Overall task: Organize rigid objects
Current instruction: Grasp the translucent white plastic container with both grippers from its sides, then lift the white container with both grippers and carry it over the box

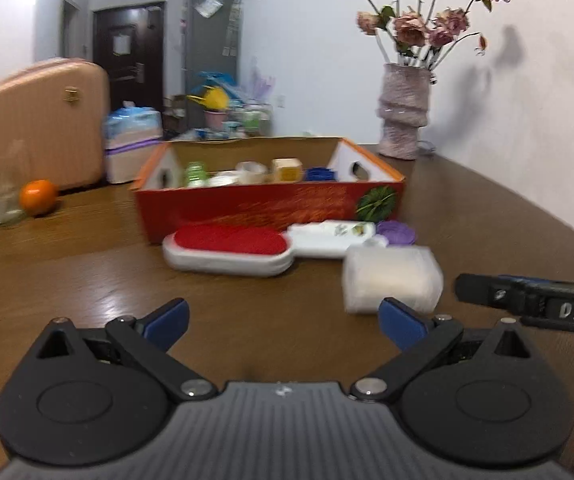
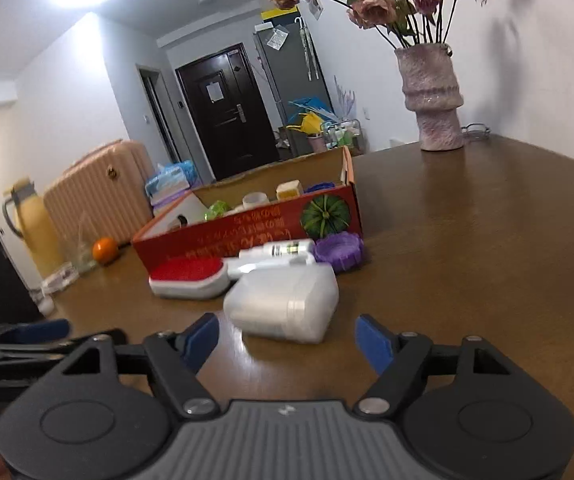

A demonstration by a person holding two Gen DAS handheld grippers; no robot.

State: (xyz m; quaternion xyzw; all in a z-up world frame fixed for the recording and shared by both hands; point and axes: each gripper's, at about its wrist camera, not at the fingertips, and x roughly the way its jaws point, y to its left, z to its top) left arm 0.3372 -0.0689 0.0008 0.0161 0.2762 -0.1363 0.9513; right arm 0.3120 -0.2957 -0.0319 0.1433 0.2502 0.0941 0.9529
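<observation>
A red cardboard box (image 1: 271, 204) (image 2: 247, 228) stands on the brown table and holds several small items. In front of it lie a white case with a red top (image 1: 229, 248) (image 2: 189, 278), a white flat pack (image 1: 331, 234) (image 2: 275, 254), a purple lid (image 1: 395, 232) (image 2: 339, 252) and a translucent white container (image 1: 391, 280) (image 2: 283, 304) on its side. My left gripper (image 1: 285, 322) is open and empty, left of the container. My right gripper (image 2: 289, 340) is open and empty, just short of the container; its body shows in the left wrist view (image 1: 535, 300).
A vase of dried roses (image 1: 403, 112) (image 2: 433, 100) stands at the table's far right by the wall. An orange (image 1: 39, 197) (image 2: 105, 250) and a glass (image 1: 1, 196) sit at the left. A pink suitcase (image 1: 35, 120) (image 2: 95, 188) stands behind the table.
</observation>
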